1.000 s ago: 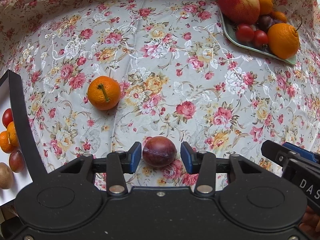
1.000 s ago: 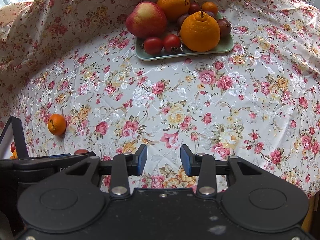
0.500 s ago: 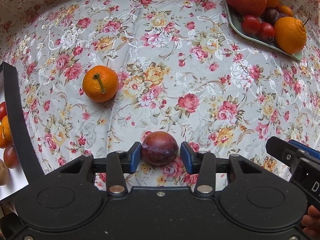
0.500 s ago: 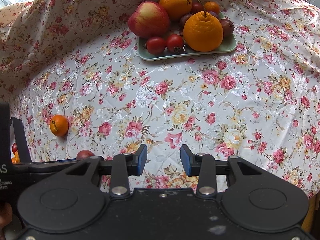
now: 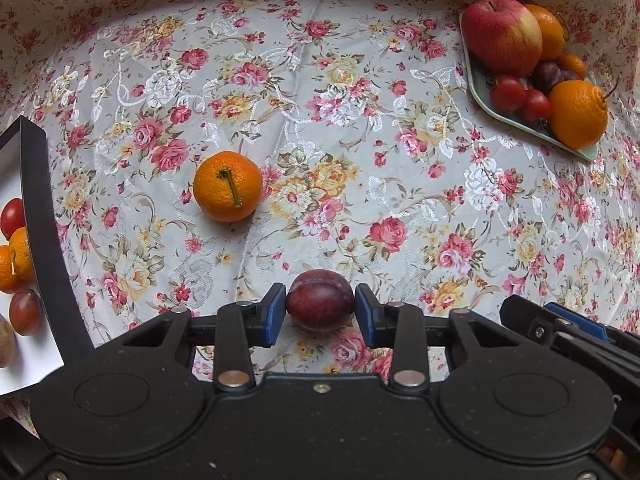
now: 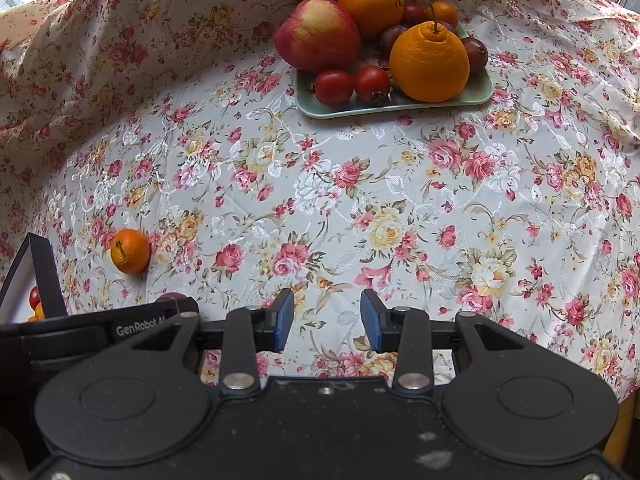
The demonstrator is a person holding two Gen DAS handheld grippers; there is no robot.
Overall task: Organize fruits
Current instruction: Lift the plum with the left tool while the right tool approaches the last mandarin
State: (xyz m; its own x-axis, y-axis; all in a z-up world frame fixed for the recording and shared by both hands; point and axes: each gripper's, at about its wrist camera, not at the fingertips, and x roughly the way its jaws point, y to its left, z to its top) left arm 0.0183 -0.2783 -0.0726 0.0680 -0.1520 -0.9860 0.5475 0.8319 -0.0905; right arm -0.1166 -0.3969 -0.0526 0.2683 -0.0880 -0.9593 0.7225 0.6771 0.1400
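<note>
Left gripper (image 5: pixel 320 314) fingers grasp the round dark-red plum (image 5: pixel 320 300), near the small stemmed orange mandarin (image 5: pixel 228 186). Right gripper (image 6: pixel 326 320) fingers released, empty.

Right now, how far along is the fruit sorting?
Mostly done: the green plate already holds an apple, oranges, tomatoes and plums. In hand: the left gripper has closed its pads onto a plum that looks still on the cloth. Left: one mandarin loose on the tablecloth. The right gripper is open, holding nothing.
</note>
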